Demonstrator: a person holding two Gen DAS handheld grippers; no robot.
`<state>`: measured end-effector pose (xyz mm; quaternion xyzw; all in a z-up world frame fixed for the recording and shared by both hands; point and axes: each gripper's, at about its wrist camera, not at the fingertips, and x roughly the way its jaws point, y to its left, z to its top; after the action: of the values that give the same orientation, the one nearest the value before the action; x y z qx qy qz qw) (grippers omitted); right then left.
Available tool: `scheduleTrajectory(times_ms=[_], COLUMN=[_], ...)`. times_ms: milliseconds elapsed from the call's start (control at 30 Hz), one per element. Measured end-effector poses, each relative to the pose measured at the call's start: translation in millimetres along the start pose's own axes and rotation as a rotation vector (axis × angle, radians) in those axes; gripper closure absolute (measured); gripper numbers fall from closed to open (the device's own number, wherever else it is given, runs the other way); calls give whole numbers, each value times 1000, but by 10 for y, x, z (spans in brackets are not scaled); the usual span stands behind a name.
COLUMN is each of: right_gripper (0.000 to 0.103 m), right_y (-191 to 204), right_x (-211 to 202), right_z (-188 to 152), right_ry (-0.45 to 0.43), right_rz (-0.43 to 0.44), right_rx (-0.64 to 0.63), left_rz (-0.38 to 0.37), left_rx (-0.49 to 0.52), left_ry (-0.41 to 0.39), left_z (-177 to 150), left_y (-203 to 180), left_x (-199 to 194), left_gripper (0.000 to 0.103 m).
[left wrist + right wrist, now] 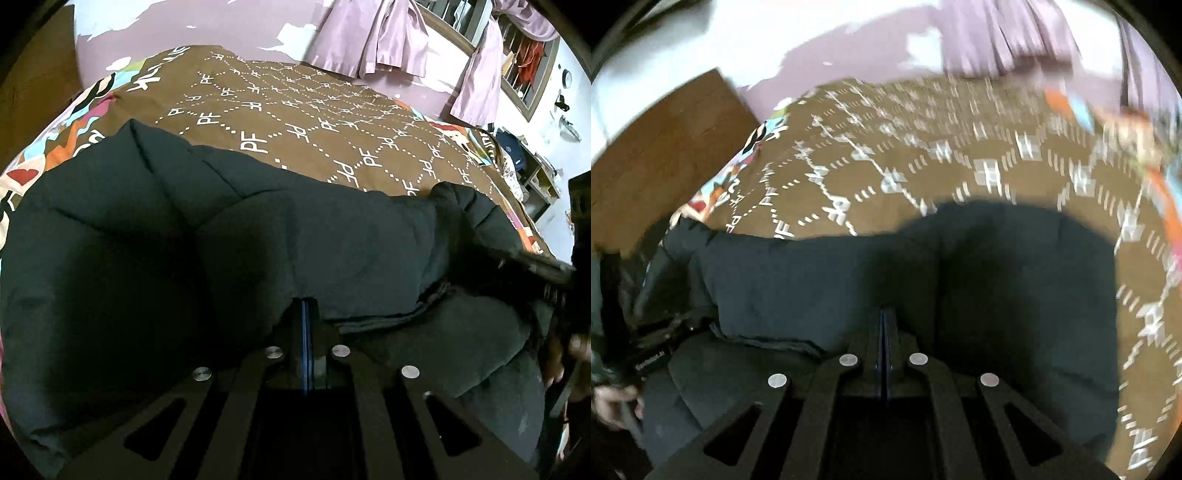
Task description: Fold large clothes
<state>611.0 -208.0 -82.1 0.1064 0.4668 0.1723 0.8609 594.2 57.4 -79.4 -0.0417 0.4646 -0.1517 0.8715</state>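
Note:
A large black padded jacket [221, 236] lies on a bed with a brown patterned cover [295, 122]. My left gripper [306, 314] is shut, its tips pinching the jacket's edge near the middle. In the right wrist view the jacket [923, 266] fills the lower half, and my right gripper [884, 325] is shut on the jacket fabric too. The right wrist view is motion-blurred. A folded-over layer of the jacket lies across its lower part [443, 332].
Pink curtains [369, 40] and a window hang behind the bed. A wooden board [657, 147] stands at the bed's left. A shelf with clutter [532, 170] is at the right. The other gripper and a hand [613, 402] show at the left edge.

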Motion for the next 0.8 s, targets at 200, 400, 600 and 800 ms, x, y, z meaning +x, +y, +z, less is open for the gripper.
scheduleTrajectory(times_ms=[200, 400, 600, 800], right_gripper=[103, 103, 88, 47], right_y=[-60, -143, -156, 145], right_x=[235, 156, -53, -320], right_z=[-123, -213, -343, -395], right_ry=[28, -33, -110, -165], right_rz=[15, 78, 110, 47], right_rx=[10, 53, 60, -57], left_rz=[11, 29, 23, 27], left_rx=[13, 27, 38, 6], left_ry=[-1, -5, -54, -78], left_z=[4, -16, -81, -58], left_y=[-23, -67, -89, -87], left_x=[-2, 0, -88, -222], left_gripper=[100, 100, 100, 100])
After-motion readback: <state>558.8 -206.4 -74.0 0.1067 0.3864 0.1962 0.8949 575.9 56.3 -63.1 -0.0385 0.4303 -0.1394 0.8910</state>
